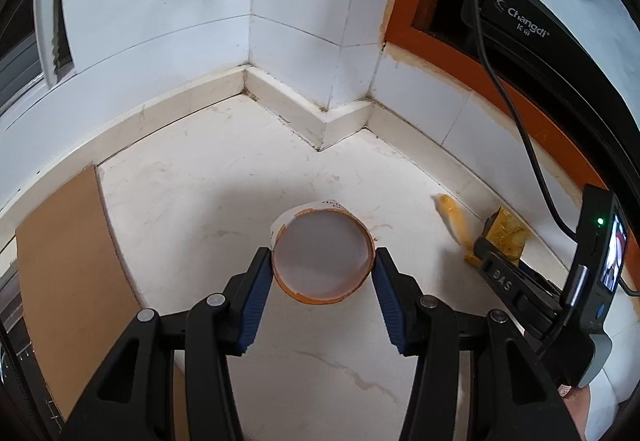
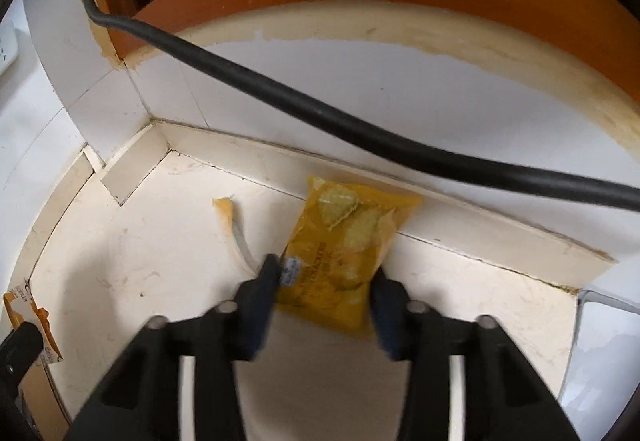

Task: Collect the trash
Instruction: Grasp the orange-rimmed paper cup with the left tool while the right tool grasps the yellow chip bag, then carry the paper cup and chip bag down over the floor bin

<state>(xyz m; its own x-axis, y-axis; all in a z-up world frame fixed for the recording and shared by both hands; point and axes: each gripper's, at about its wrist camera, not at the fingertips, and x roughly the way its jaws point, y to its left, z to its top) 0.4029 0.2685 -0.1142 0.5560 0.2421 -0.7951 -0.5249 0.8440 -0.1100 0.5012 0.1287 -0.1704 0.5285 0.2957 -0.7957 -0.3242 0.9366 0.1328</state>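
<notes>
My left claw [image 1: 323, 272] grips the paper cup [image 1: 322, 255] above the counter [image 1: 180, 201]. My right claw [image 2: 326, 283] clamps the yellow packet [image 2: 346, 241] by the wall; next, lift it into the cup.

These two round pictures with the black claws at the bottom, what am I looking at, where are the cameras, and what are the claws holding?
A person holds a hand tool with two jaws in each hand; a wide-angle camera on each looks along the jaws. One picture is from the left gripper, closed around a round orange paper cup, seen open end on. The other is from the right gripper, its jaws at either side of a yellow snack packet on the pale floor by the wall. A torn yellow wrapper strip lies beside it. The black cable hangs above.
</notes>
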